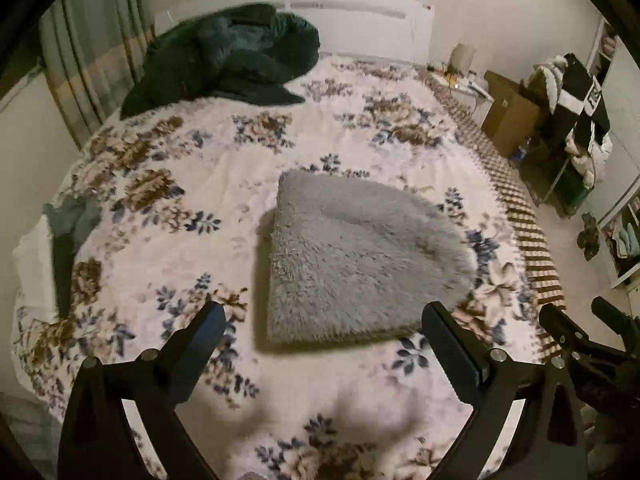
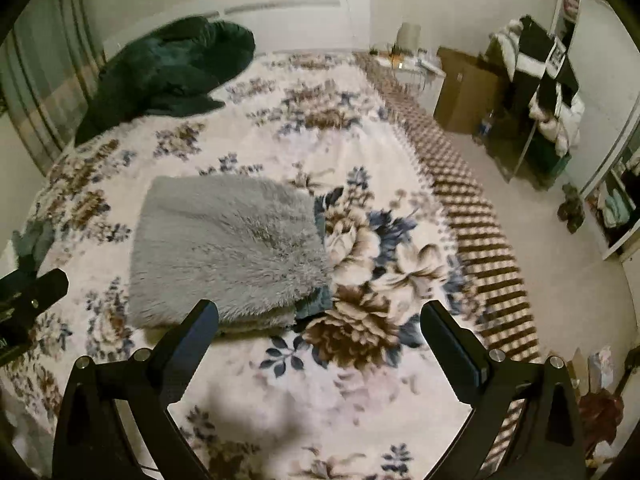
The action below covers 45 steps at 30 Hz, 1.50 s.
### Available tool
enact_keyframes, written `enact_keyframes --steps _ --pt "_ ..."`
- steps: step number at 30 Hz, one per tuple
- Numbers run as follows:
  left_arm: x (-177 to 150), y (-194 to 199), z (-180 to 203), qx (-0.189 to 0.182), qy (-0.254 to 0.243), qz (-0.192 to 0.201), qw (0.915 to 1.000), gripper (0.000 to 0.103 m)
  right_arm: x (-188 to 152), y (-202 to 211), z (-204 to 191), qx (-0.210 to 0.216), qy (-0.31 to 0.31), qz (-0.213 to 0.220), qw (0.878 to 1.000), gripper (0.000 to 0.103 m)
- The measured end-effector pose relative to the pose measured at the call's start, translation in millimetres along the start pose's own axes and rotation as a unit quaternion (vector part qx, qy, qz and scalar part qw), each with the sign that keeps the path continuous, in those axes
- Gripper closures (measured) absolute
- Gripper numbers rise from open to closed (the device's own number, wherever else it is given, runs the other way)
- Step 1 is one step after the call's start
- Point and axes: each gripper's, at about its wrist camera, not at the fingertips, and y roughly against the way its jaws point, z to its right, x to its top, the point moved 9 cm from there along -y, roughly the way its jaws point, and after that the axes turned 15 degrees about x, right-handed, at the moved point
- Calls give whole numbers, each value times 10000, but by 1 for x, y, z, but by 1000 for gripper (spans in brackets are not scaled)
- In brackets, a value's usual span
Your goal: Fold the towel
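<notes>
We list: folded shaggy grey towel (image 1: 352,264) on floral bedspread (image 1: 168,200); crumpled dark green blanket (image 1: 228,52) near headboard; left gripper (image 1: 324,320) and right gripper (image 2: 320,316), jaws apart, empty.

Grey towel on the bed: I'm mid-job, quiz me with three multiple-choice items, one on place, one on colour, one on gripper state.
1. Where does the grey towel lie?
A. on the floral bedspread
B. on the floor
C. over the cardboard box

2. What colour is the bundle near the headboard?
A. red
B. dark green
C. yellow

3. How do the left gripper and right gripper stand?
A. both shut on the towel
B. one shut, one open
C. both open, holding nothing

Key: 1 A, the folded towel rests flat on the flowered cover; 2 B, the heap is dark green in both views; 3 C, each gripper's fingers stand wide apart, nothing between them.
</notes>
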Motion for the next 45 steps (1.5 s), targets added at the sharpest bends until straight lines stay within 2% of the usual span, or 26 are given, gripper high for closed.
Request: enact_keyframes --steps 8,14,18,22,31,39,45 --pt "-13 140 -22 195 217 585 9979 2 -4 156 -25 208 196 629 9976 0" --pt "-31 223 -32 317 278 827 9957 2 -20 266 -46 440 367 1017 9932 0" --pt "-43 262 -37 360 324 970 9941 2 -32 330 -57 477 513 1231 9899 0" --pt "-53 287 -41 342 344 1038 9934 2 -43 374 -62 391 600 1331 9885 0" --pt "-71 307 -57 300 439 968 9939 0 -61 418 -84 379 554 1247 9899 0" --pt "-72 321 -75 449 523 1150 9910 0 -56 426 -92 362 551 1293 9894 0" --pt "-76 320 -79 471 518 1081 9917 0 -57 424 -99 399 602 1196 9902 0"
